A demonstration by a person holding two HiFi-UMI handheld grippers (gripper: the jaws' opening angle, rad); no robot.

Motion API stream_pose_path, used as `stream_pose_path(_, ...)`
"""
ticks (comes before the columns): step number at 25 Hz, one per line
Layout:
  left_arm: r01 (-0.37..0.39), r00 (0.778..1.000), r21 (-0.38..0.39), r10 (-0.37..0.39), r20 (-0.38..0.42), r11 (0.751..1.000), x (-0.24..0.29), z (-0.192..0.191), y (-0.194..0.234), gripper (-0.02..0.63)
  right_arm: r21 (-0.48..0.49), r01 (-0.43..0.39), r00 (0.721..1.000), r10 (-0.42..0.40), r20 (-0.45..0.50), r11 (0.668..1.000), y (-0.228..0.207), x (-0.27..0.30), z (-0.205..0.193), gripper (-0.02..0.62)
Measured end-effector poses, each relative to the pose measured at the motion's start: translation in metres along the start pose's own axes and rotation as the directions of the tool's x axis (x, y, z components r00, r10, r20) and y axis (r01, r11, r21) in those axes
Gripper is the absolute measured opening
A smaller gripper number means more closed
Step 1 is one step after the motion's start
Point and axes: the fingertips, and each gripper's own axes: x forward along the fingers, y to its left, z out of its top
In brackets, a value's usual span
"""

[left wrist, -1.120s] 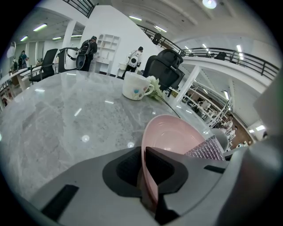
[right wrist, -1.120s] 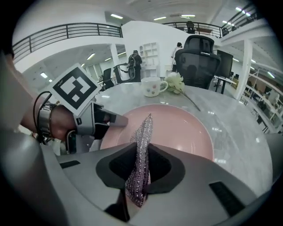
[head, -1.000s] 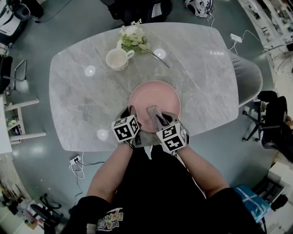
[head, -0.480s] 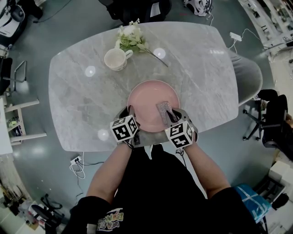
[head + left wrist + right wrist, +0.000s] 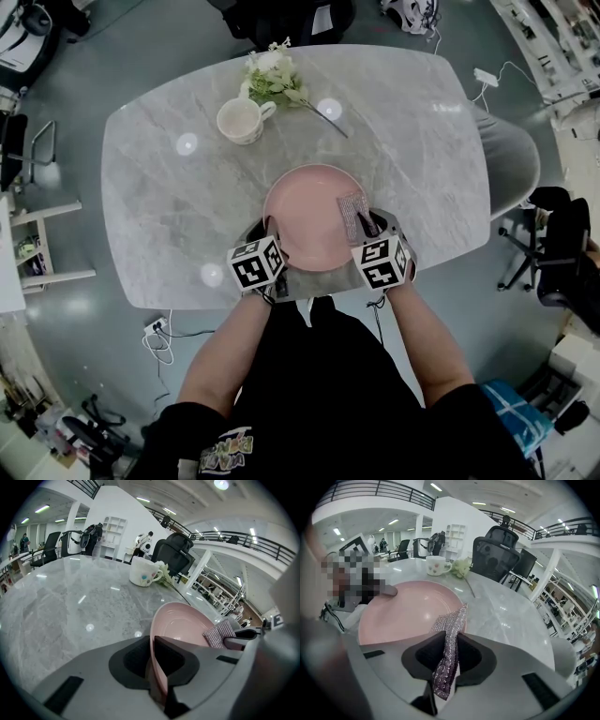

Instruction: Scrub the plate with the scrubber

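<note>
Scrubbing looks to be well under way. The pink plate (image 5: 309,211) sits by the near edge of the marble surface (image 5: 422,159), about midway along it. The left hand-held gripper (image 5: 157,667) is clamped on its near-left rim to steady it. The right hand-held gripper (image 5: 447,665) pinches a silvery mesh scrubber (image 5: 450,625), whose free end lies on the plate's right side, close to the rim. I see no dirt on the plate, so I can't judge how much rubbing is left. The far and left parts seem likely to be next.

A second ago the scrubber lay near the plate's middle. It has since swept rightward across the plate to the right rim, and the right hand went with it. The plate and the left hand-held gripper have stayed put. The mug (image 5: 241,120) and flowers (image 5: 272,80) near the far edge are as they were.
</note>
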Motion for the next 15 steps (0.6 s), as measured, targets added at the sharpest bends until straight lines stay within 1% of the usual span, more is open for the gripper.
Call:
stream_pose_path(2, -0.001, 1.0, -0.008, 0.001, -0.002, 1.0, 0.0, 0.0, 0.0, 0.041, 0.021, 0.0, 1.0, 0.0, 0.015, 1.0, -0.004, 0.001, 0.008, 0.074)
stream_pose_path(4, 0.001, 1.0, -0.011, -0.001, -0.002, 1.0, 0.0, 0.001, 0.0, 0.041, 0.021, -0.018, 0.999, 0.017, 0.052, 1.0, -0.003, 0.001, 0.023, 0.074)
stream_pose_path(6, 0.003, 1.0, -0.009, -0.003, -0.003, 1.0, 0.0, 0.001, 0.0, 0.041, -0.005, -0.07, 0.992, 0.071, 0.105, 0.998, 0.008, 0.001, 0.042, 0.074)
stream_pose_path(8, 0.005, 1.0, -0.009, -0.005, -0.004, 1.0, 0.001, 0.0, 0.0, 0.041, -0.048, -0.16, 0.975, 0.166, 0.15, 0.986, 0.028, 0.005, 0.062, 0.074)
stream_pose_path(9, 0.006, 1.0, -0.009, -0.006, -0.005, 1.0, 0.001, 0.0, 0.0, 0.041, -0.078, -0.212, 0.962, 0.222, 0.162, 0.974, 0.04, 0.007, 0.071, 0.074)
stream_pose_path(11, 0.007, 1.0, -0.008, -0.007, -0.008, 1.0, 0.001, 0.0, 0.0, 0.041, -0.156, -0.308, 0.929, 0.332, 0.165, 0.939, 0.067, 0.011, 0.088, 0.074)
stream_pose_path(13, 0.009, 1.0, -0.005, -0.009, -0.011, 1.0, 0.0, 0.0, -0.001, 0.04, -0.256, -0.382, 0.894, 0.425, 0.139, 0.888, 0.092, 0.013, 0.101, 0.074)
stream_pose_path(15, 0.012, 1.0, -0.001, -0.012, -0.014, 1.0, 0.0, 0.001, -0.001, 0.041, -0.361, -0.432, 0.867, 0.491, 0.085, 0.826, 0.113, 0.016, 0.107, 0.074)
